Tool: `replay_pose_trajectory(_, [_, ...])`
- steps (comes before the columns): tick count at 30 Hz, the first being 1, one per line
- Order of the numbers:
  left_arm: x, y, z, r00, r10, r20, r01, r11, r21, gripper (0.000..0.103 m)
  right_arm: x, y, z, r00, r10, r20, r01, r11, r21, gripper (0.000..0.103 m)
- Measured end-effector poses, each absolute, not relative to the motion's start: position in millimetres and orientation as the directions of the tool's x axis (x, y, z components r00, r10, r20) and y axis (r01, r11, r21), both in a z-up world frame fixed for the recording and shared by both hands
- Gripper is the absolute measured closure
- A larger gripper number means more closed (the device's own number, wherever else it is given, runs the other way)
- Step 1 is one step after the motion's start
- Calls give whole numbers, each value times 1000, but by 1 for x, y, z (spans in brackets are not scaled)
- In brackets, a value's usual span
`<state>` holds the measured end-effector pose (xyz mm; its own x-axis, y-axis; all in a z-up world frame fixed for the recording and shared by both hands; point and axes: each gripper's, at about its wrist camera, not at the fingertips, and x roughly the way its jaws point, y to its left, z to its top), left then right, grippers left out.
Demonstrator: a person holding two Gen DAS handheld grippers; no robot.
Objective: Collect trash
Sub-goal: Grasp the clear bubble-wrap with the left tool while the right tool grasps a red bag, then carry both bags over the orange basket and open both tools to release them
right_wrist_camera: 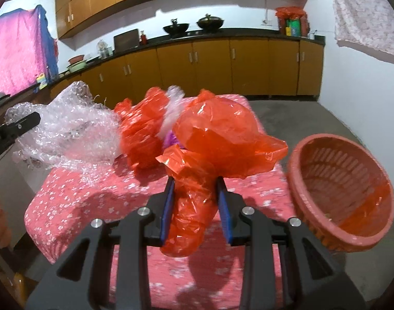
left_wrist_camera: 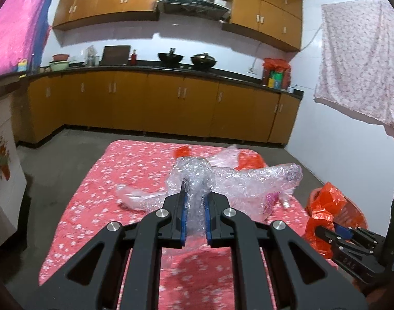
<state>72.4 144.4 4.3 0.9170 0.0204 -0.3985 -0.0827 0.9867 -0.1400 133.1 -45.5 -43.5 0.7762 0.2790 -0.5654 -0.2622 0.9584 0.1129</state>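
My left gripper (left_wrist_camera: 195, 193) is shut on a sheet of clear bubble wrap (left_wrist_camera: 248, 180) and holds it above the table with the pink flowered cloth (left_wrist_camera: 119, 170). The wrap also shows at the left of the right wrist view (right_wrist_camera: 67, 131). My right gripper (right_wrist_camera: 195, 183) is shut on a crumpled red plastic bag (right_wrist_camera: 217, 134), lifted over the cloth. A second red bag (right_wrist_camera: 142, 131) lies behind it, with something purple (right_wrist_camera: 171, 139) between them. In the left wrist view the right gripper (left_wrist_camera: 326, 231) holds its red bag (left_wrist_camera: 323, 206) at the far right.
A salmon plastic basket (right_wrist_camera: 313, 160) stands tilted at the table's right edge, with a bit of red plastic inside. Orange kitchen cabinets (left_wrist_camera: 158, 103) and a counter with woks (left_wrist_camera: 171, 58) run along the back wall. Grey floor surrounds the table.
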Motion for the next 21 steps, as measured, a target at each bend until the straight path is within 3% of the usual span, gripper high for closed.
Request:
replay_pose_trajectory(12, [103,71,-5,903,-121,-413,61,986,-157,93,125,-136,-15,857,83,-509,-54,996,71,71])
replay_pose_trajectory(21, [134,-6,-7,866,-267,-423,220,963,-157,93,127,-195,-14,856,-8,-517,64,994,90,71])
